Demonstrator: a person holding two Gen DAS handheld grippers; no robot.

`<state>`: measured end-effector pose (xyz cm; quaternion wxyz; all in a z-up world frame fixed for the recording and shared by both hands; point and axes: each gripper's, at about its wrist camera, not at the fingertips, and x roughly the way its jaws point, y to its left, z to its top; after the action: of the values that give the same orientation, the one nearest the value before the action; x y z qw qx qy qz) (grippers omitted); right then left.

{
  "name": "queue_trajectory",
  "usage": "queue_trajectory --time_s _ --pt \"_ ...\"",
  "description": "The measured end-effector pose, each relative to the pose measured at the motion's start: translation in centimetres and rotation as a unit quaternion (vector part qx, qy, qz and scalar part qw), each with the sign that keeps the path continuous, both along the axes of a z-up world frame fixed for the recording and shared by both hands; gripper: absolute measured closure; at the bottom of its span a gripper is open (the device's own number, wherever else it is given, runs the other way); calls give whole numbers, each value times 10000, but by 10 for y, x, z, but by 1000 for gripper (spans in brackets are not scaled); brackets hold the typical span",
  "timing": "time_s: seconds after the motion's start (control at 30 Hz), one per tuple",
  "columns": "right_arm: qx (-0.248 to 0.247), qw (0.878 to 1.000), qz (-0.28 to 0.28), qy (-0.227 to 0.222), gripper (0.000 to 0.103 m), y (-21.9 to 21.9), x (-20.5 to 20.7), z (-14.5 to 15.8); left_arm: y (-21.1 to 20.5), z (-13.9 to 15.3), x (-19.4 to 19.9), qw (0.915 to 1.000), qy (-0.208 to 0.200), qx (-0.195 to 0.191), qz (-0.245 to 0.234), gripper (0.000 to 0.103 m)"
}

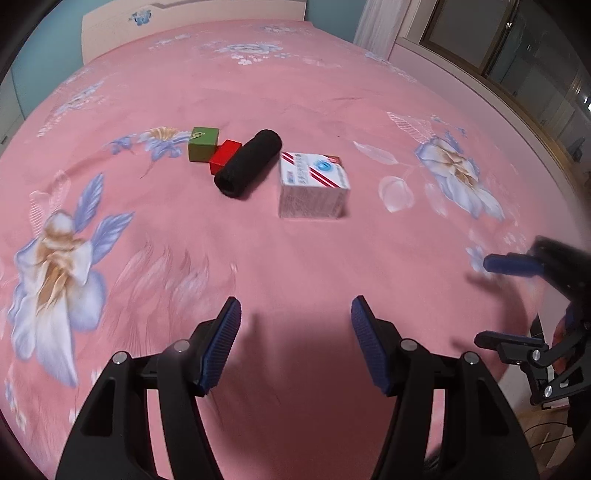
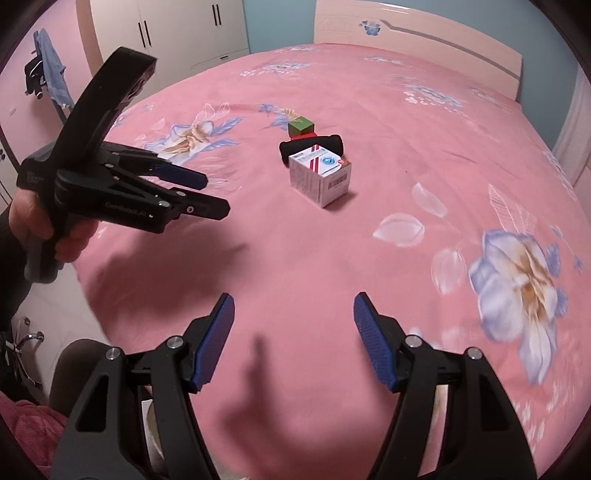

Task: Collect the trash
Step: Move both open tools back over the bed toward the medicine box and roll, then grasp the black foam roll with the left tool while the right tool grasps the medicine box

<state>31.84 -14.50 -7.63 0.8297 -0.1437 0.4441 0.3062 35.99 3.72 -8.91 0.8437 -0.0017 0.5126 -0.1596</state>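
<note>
Your left gripper (image 1: 295, 332) hangs over the near part of the bed (image 1: 332, 92) with its blue-padded jaws spread wide and nothing between them; seen from the right wrist, that same gripper (image 2: 216, 194) reaches in from the left, your left hand (image 2: 44, 225) wrapped round its handle. Your right gripper (image 2: 293, 325) is likewise wide apart and empty above the near edge of the pink floral bedspread, and from the left wrist it (image 1: 484, 302) shows at the right edge, blurred. The items lie together toward the middle of the bed, well apart from both grippers. The white box (image 1: 313, 186) with red stripes and a blue logo sits closest to you, standing square on the spread. Just beside it on its left lies a black roll (image 1: 248, 164), tilted diagonally with its open end toward you. Touching the roll's far side is a small red block (image 1: 223, 157), and against that a green block (image 1: 203, 144) nearest the headboard (image 1: 192, 22). From the right wrist the white box (image 2: 319, 177) hides most of the black roll (image 2: 295, 147), with the green block (image 2: 300, 127) just behind.
</note>
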Motion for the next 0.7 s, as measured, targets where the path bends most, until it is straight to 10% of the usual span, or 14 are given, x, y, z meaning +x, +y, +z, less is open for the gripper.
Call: queue_trajectory --time_s 0.7 --pt "-76 9978 562 357 36 46 129 -51 14 -30 117 9992 -157 -70 -365 39"
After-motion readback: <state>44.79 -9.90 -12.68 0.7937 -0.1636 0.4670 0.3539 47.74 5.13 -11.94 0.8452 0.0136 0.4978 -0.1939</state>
